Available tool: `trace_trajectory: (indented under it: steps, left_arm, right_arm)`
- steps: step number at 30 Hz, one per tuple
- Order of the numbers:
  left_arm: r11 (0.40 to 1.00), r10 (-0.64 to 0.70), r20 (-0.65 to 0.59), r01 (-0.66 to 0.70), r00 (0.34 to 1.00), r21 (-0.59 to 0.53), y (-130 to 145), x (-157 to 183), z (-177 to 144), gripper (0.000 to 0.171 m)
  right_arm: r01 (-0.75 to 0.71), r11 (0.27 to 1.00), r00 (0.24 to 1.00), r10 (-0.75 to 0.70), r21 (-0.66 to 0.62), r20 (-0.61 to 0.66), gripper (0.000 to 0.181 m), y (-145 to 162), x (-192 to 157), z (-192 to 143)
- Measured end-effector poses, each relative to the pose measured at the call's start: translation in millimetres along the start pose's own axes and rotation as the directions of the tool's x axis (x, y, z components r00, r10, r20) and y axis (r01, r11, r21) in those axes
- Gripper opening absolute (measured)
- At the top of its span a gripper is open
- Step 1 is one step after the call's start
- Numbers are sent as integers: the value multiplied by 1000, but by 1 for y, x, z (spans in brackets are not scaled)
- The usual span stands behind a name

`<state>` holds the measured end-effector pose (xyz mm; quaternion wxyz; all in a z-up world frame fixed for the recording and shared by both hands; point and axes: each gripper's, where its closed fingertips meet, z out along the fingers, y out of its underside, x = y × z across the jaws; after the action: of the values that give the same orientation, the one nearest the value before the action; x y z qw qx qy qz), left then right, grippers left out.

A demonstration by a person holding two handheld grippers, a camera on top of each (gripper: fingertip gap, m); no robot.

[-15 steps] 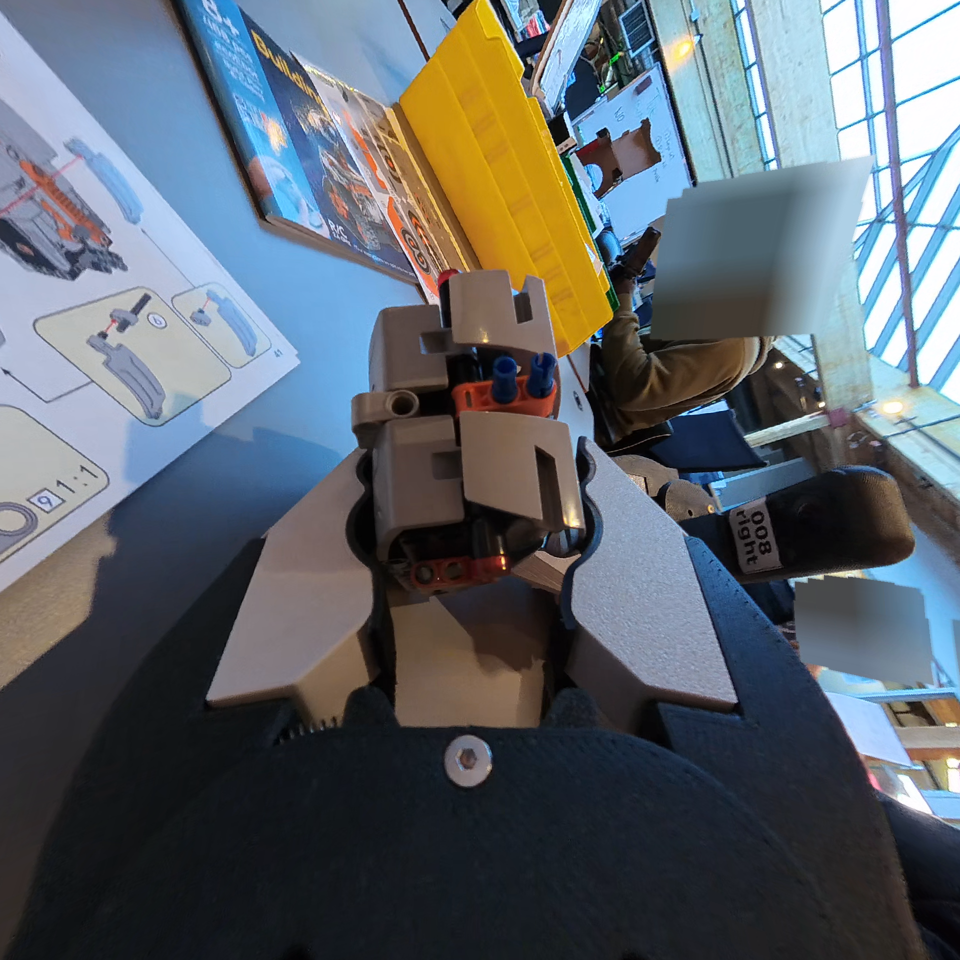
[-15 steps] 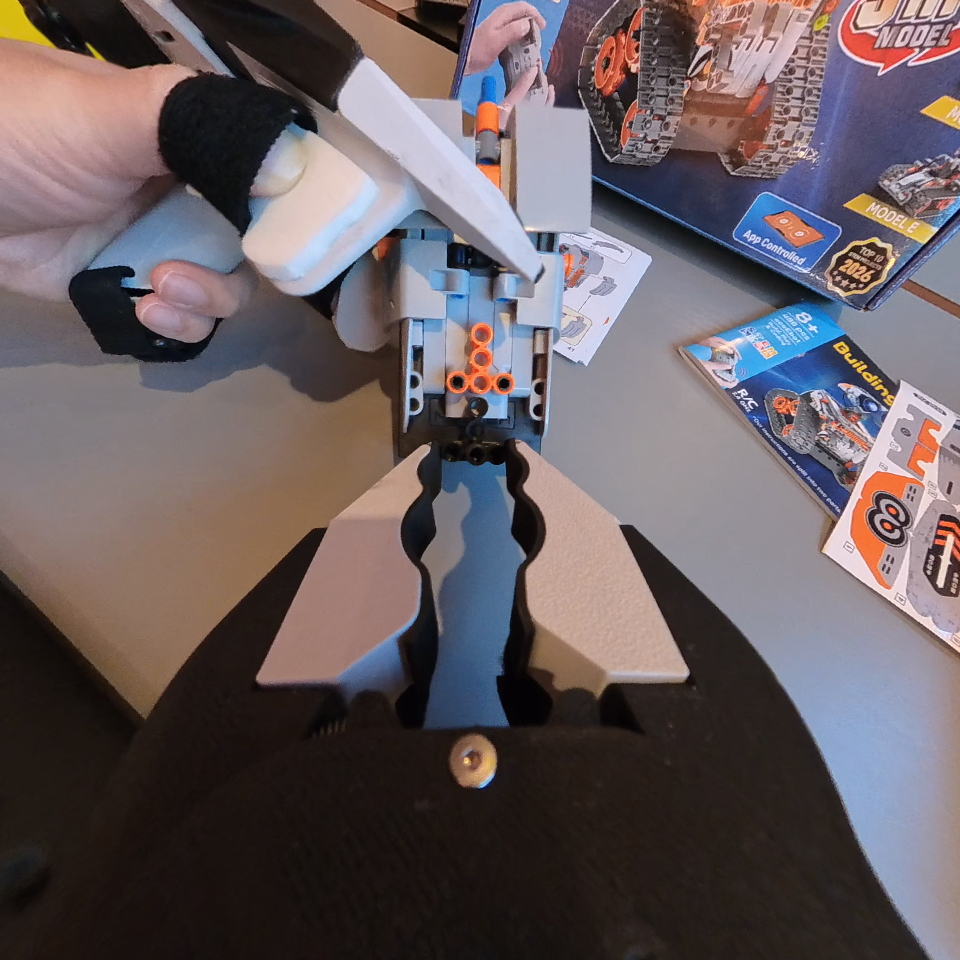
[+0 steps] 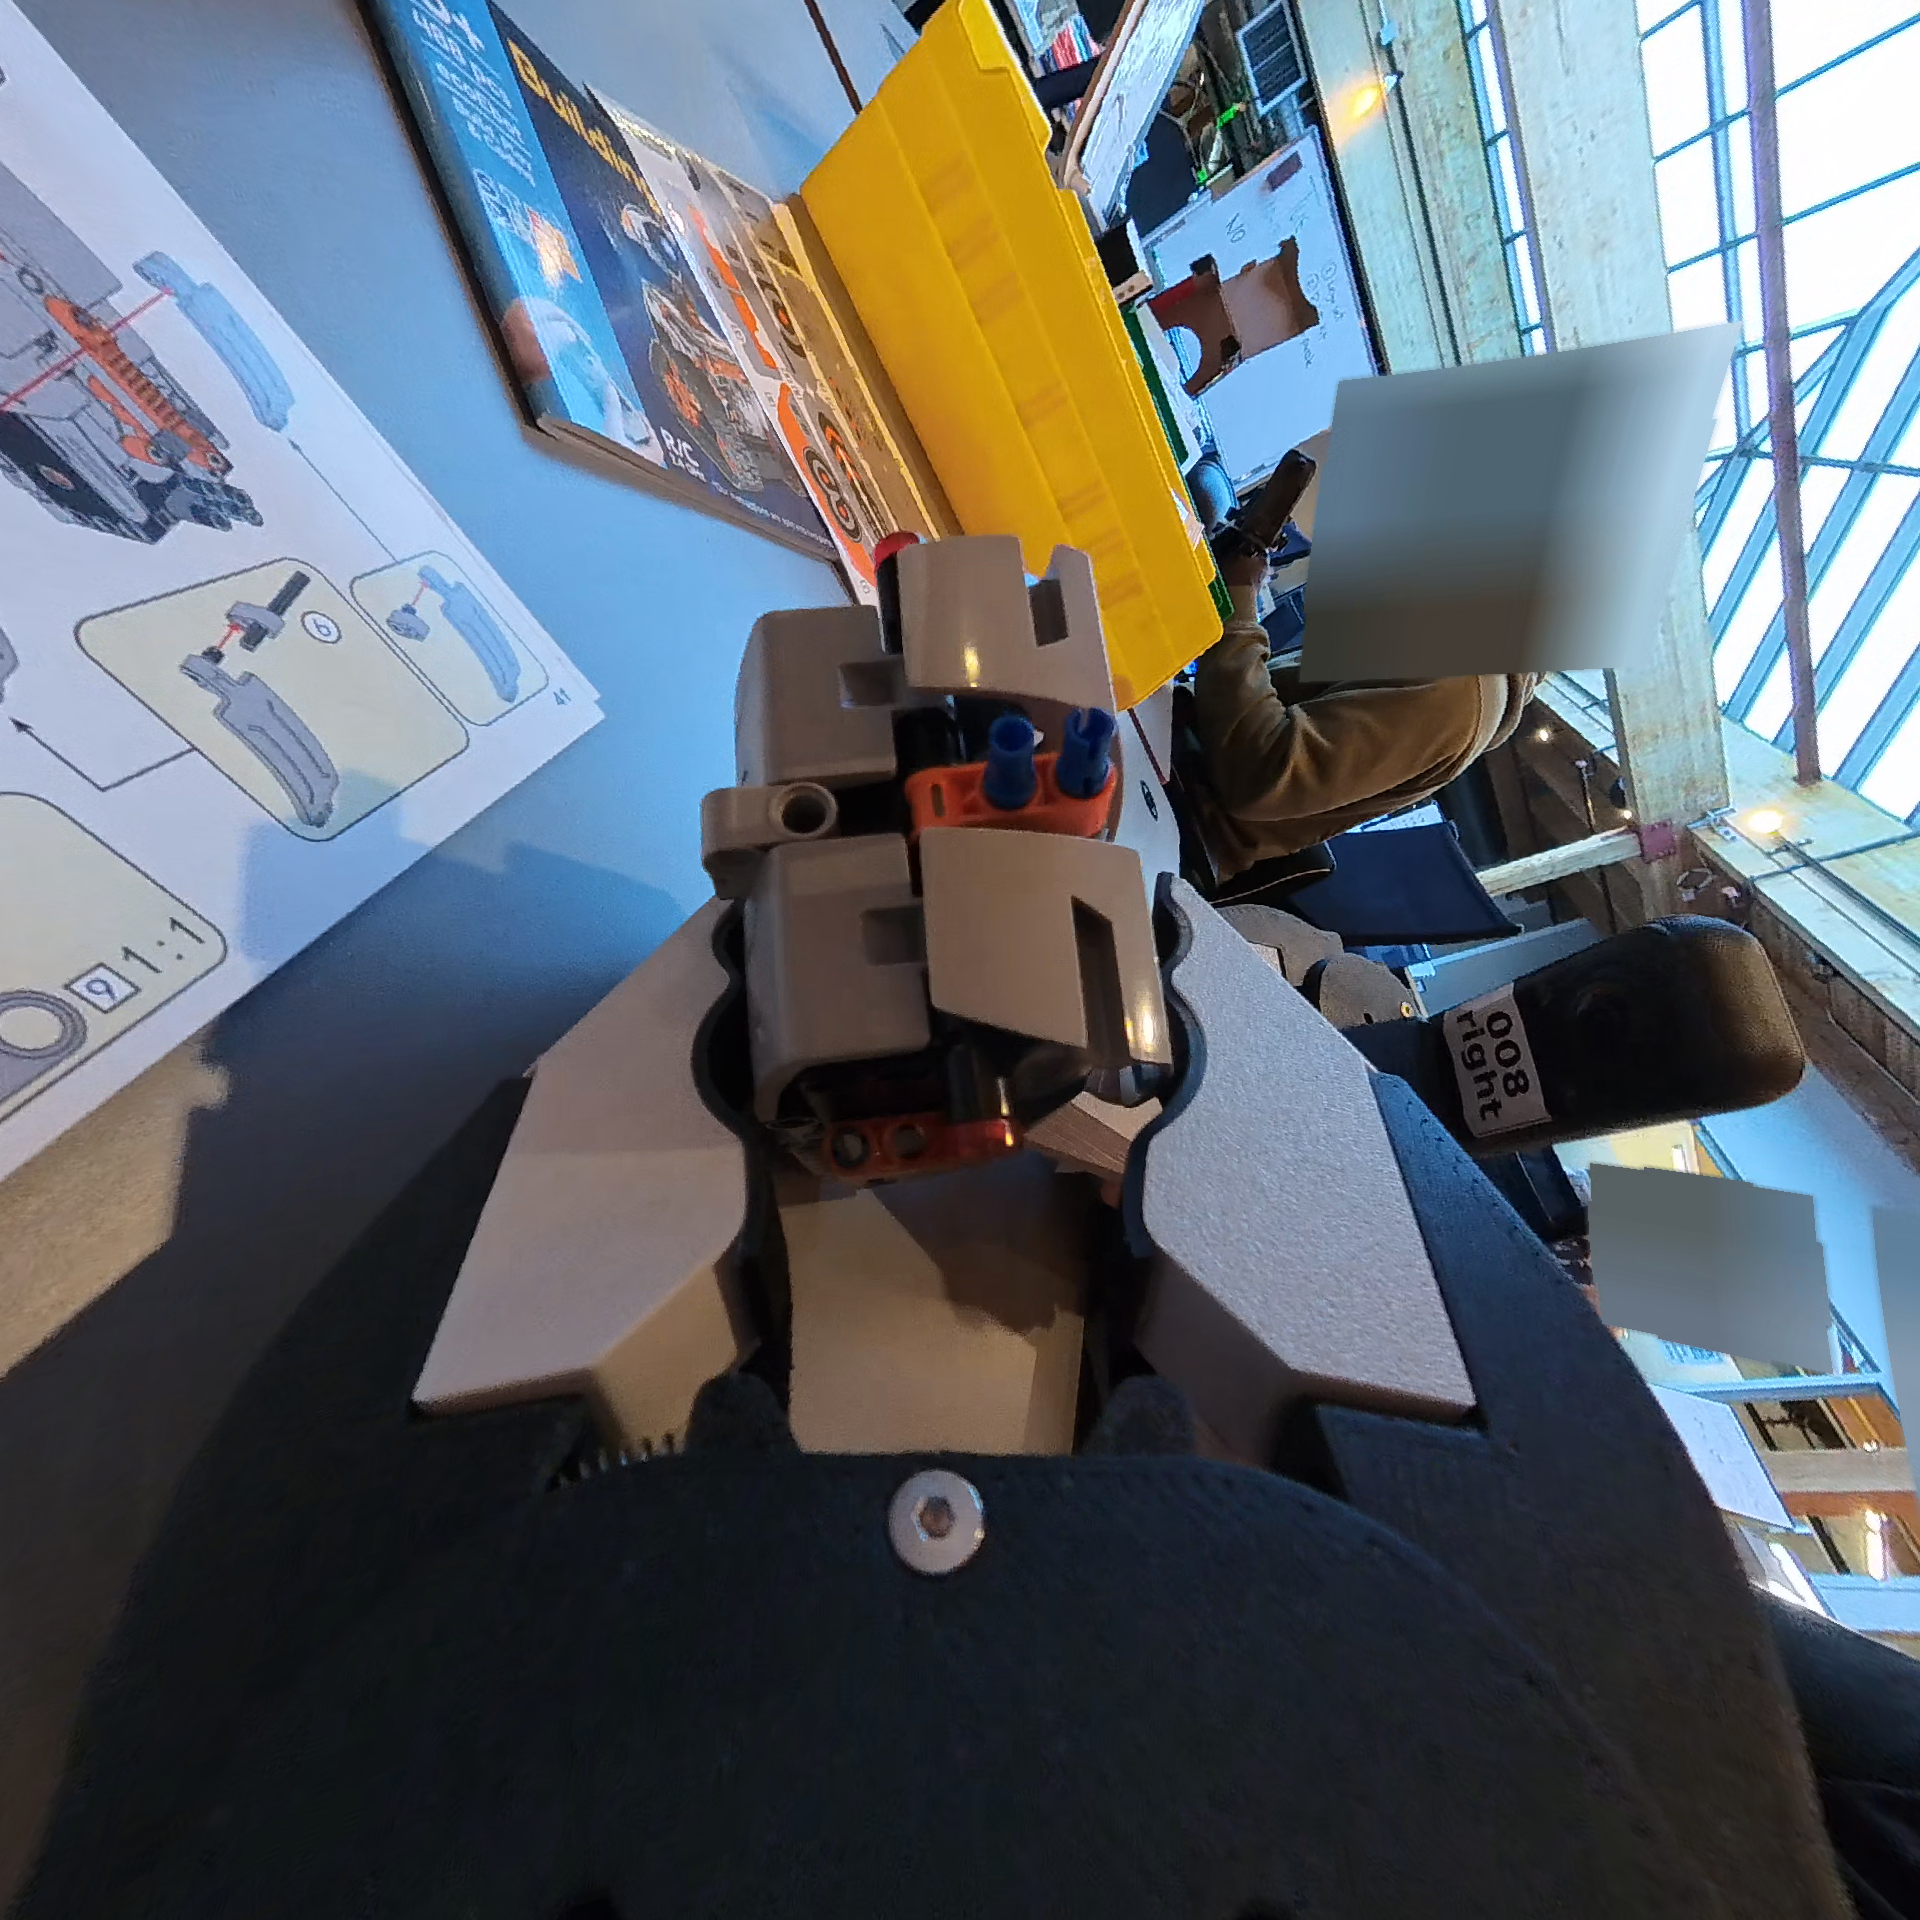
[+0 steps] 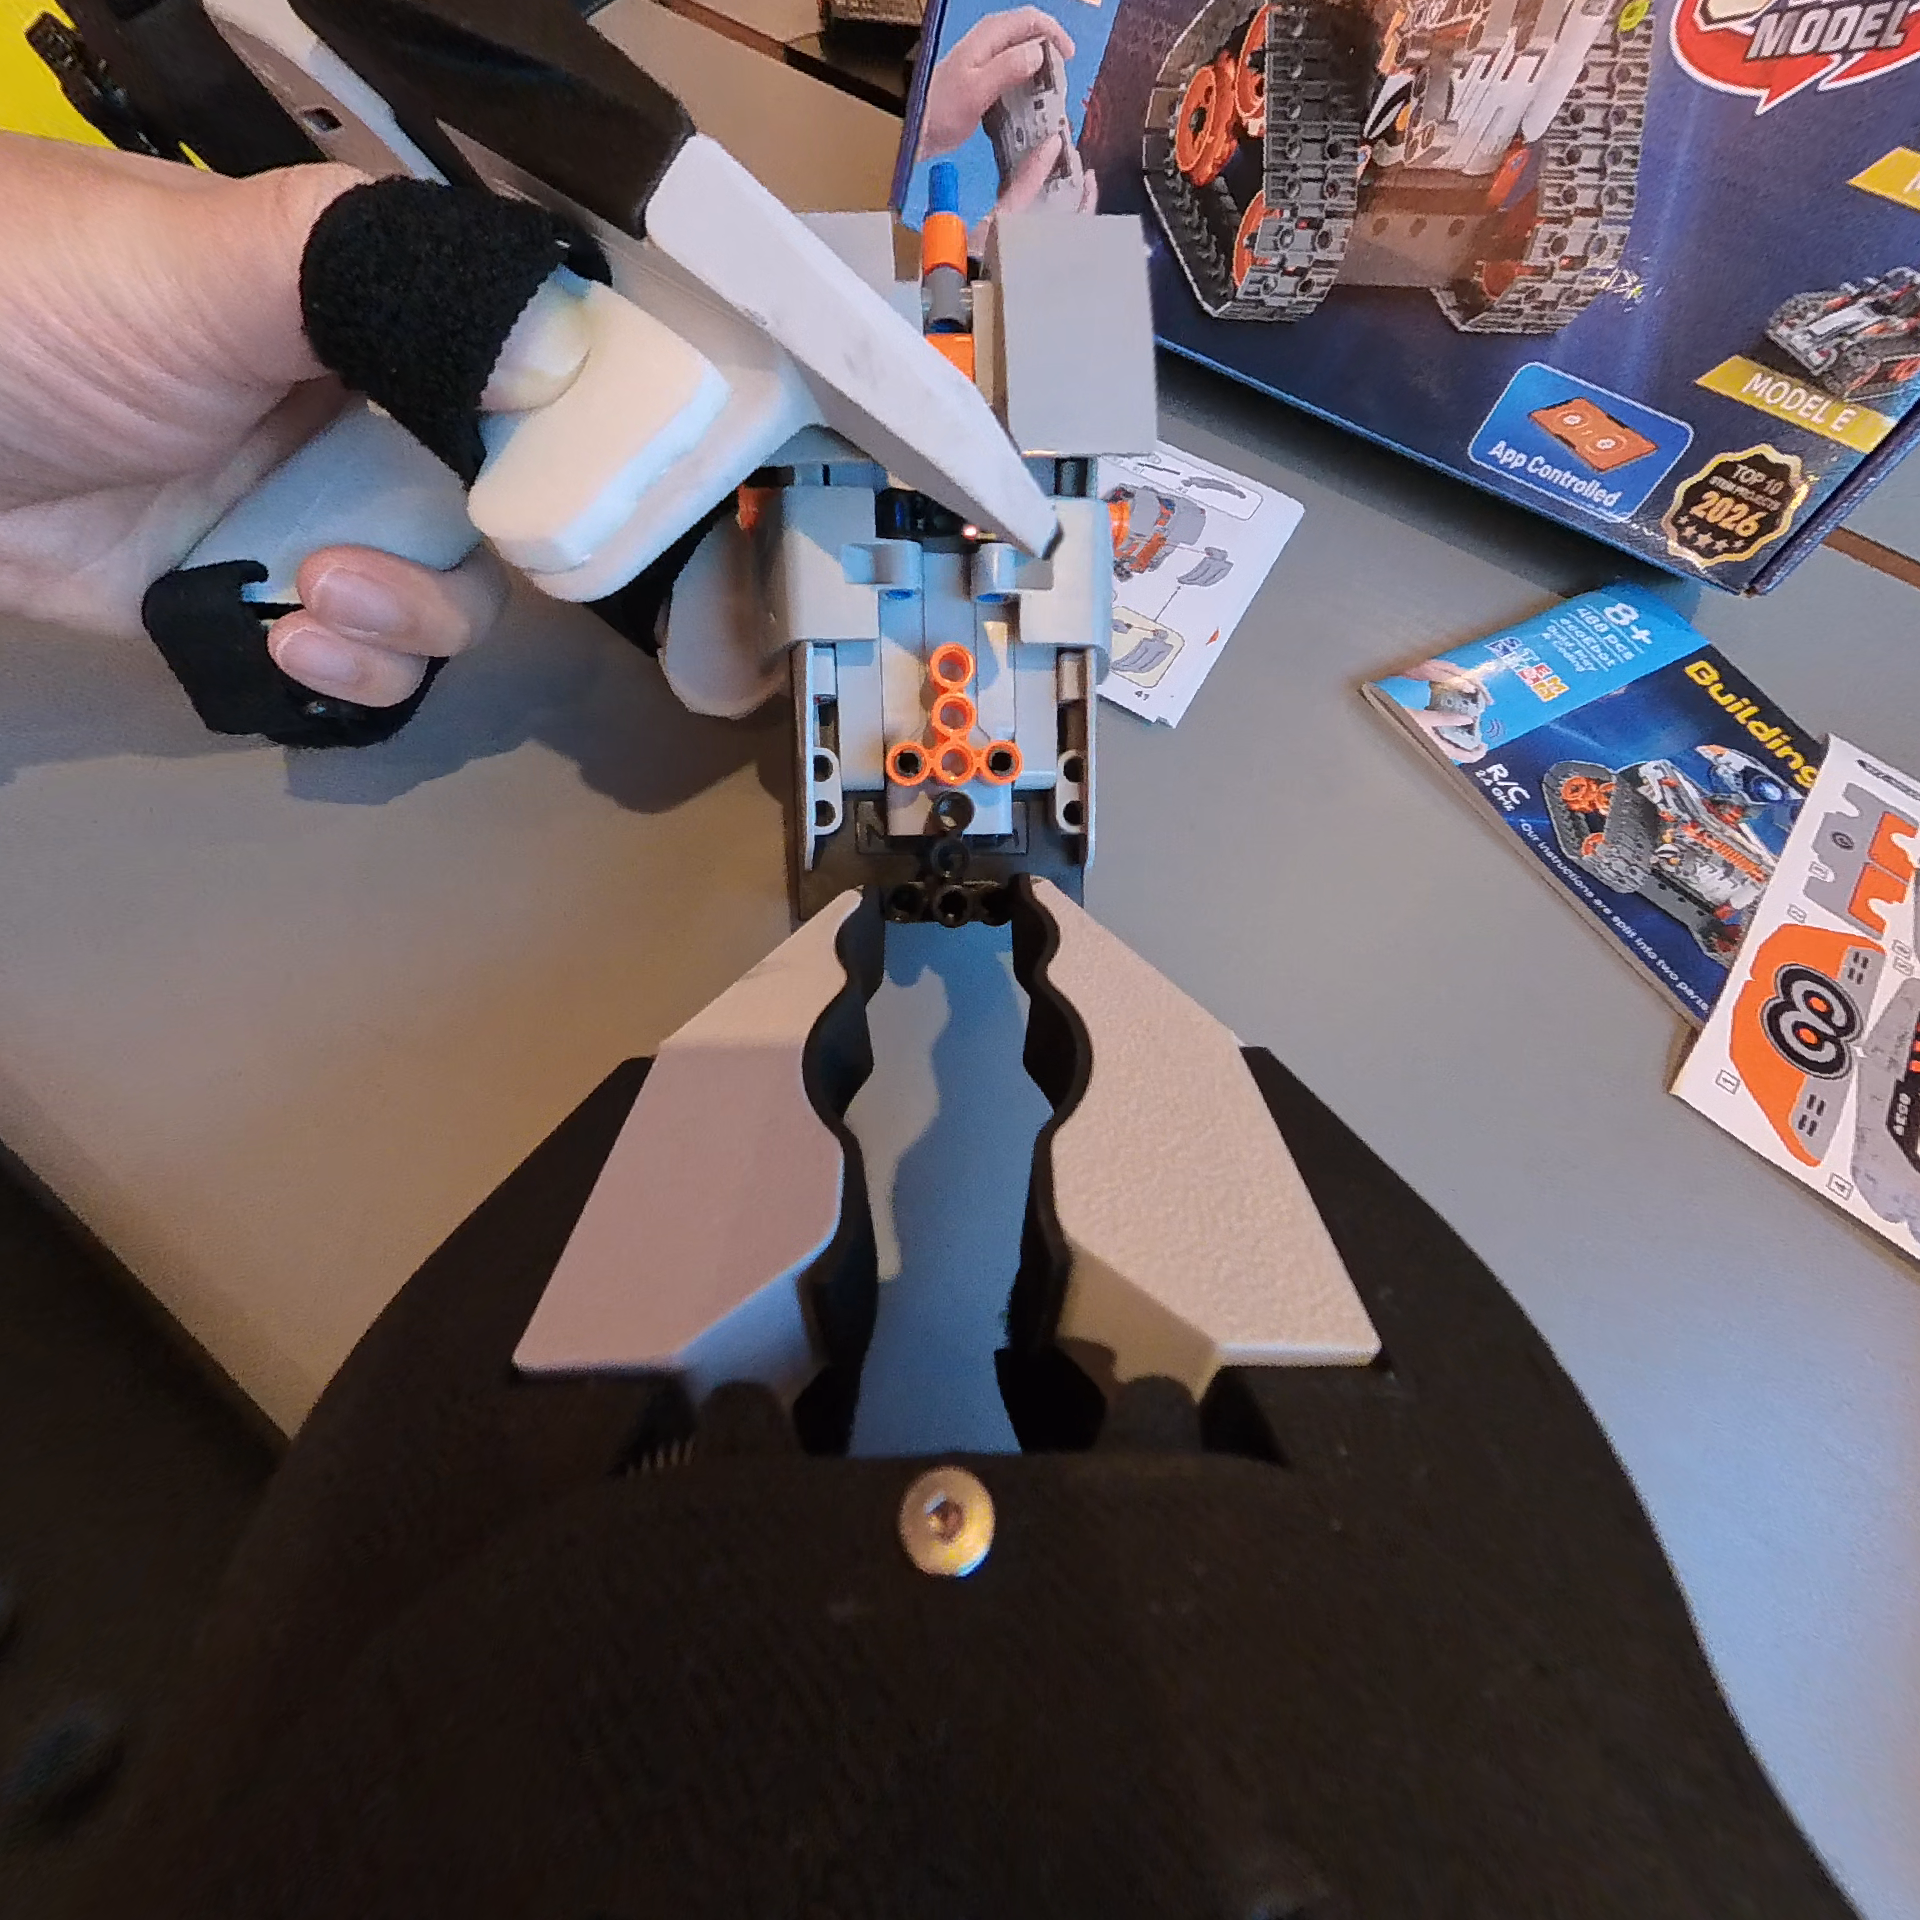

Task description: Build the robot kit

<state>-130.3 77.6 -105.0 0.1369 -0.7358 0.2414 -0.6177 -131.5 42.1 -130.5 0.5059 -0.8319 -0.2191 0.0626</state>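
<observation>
Left gripper [image 3: 951, 997] clamped on a grey brick-built model [image 3: 914, 883], jaws pressed against both flanks of its lower block, orange and blue pins showing at the model's middle and a red-orange beam at its base. Same model [image 4: 951, 675] seen from the right wrist view at 12 o'clock, held above the grey table [image 4: 364, 987] by the left gripper [image 4: 1023, 520] reaching in from 10 o'clock, a hand [image 4: 156, 416] wrapped round its handle. Right gripper [image 4: 945, 914] parted to a moderate gap, fingertips [image 4: 831, 935] level with the black pins at the model's near end; actual contact hard to tell, nothing clearly gripped. At 2 o'clock in that view, a blue toy box [image 4: 1507, 208] standing on the table; at 3 o'clock, a blue booklet [image 4: 1621, 769] with a sticker sheet [image 4: 1829, 997] overlapping its edge. Open instruction sheet [image 3: 208, 623] at 9 o'clock in the left wrist view, yellow bin [image 3: 1018, 364] at 12 o'clock, a seated person's sleeve [image 3: 1330, 748] at 2 o'clock.
</observation>
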Motion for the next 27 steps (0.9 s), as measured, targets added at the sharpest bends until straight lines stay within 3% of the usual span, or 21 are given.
trace_trajectory:
  steps: [6, 11, 14, 17, 27]
  left_arm:
    - [998, 54, 30, -55, 998, 23, -2, 2, 1, 73]
    - [999, 45, 18, -45, 999, -25, 1, 1, -2, 73]
    - [999, 25, 10, -24, 1000, -34, 1, -1, -3, 73]
    - [999, 21, 3, -20, 1000, -41, 1, -1, -3, 73]
    - [1000, -5, -4, 5, 1000, -29, 1, -2, -2, 73]
  right_arm:
    - [11, 1000, 1000, -11, -28, -9, 22, 3, 1, 2]
    - [39, 999, 999, -39, -2, -11, 24, 0, -1, 2]
    - [19, 999, 1000, -19, 30, -12, 40, -3, 1, -4]
    - [-15, 996, 1000, 15, 90, -6, 22, -9, 6, -14]
    - [-36, 997, 998, 33, 70, 45, 19, -7, 1, -10]
